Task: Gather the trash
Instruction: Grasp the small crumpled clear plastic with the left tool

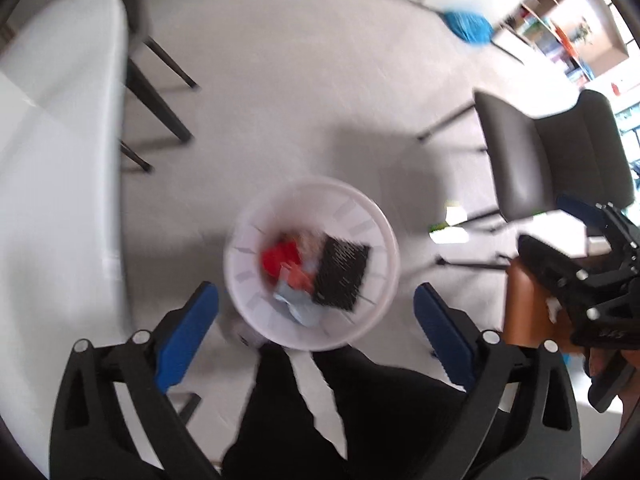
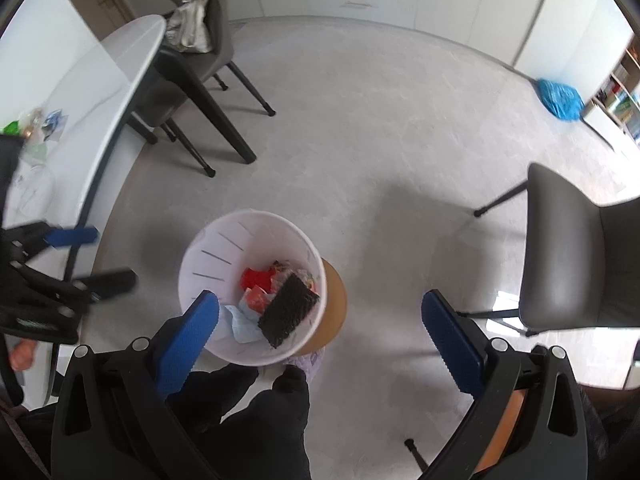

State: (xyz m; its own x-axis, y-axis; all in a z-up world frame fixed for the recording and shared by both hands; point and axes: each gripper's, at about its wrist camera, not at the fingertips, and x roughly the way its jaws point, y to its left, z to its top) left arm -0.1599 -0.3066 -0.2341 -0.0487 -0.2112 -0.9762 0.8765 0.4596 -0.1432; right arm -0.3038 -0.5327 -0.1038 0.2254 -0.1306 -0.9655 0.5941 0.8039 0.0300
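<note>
— Two items listed: left hand-held gripper (image 1: 316, 328), right hand-held gripper (image 2: 320, 332). State?
— Both spread apart, holding nothing.
— Trash?
— In white bin (image 2: 200, 248) on floor: black mesh piece (image 2: 289, 309), red scrap (image 2: 256, 278).

White plastic bin (image 2: 208, 248), smooth, slotted walls. Inside: crumpled red wrapper (image 2: 256, 279), pale blue paper (image 2: 244, 326), coarse black mesh pad (image 2: 289, 309). Smooth orange-brown wooden stool top (image 2: 334, 308) underneath. Glossy white table (image 2: 100, 76), far left. Matt grey leather-like chair (image 2: 568, 248), right. Ribbed blue pads (image 2: 188, 344) on matt black plastic. Pale, faintly mottled floor (image 2: 360, 120).
</note>
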